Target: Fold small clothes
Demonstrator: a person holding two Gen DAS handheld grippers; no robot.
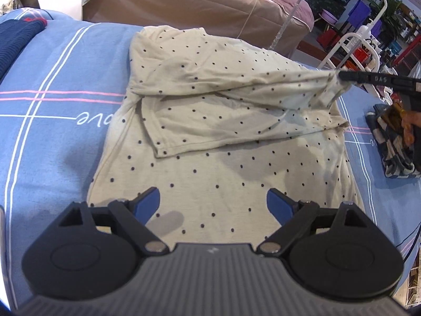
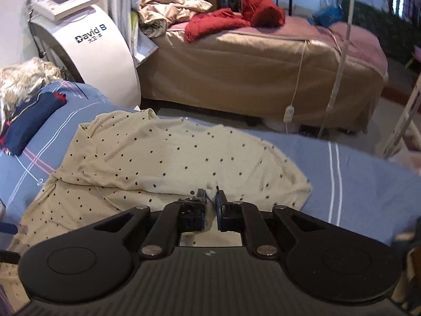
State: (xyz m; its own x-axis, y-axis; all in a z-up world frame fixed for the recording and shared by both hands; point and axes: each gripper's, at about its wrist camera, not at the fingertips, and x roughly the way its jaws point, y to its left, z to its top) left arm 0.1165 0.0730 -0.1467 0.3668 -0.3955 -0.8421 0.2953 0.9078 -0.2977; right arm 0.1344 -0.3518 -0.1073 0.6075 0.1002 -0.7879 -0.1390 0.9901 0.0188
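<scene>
A beige shirt with black dots lies spread on the blue bed sheet. One sleeve is folded across its middle. My left gripper is open and empty, just above the shirt's near hem. My right gripper is shut on a bunched edge of the shirt and holds it lifted above the bed. The right gripper also shows in the left wrist view, pulling the shirt's right side up taut.
A folded navy garment lies at the bed's far left, also seen in the right wrist view. A folded checked garment lies at the right edge. A brown-covered bed and a white machine stand beyond.
</scene>
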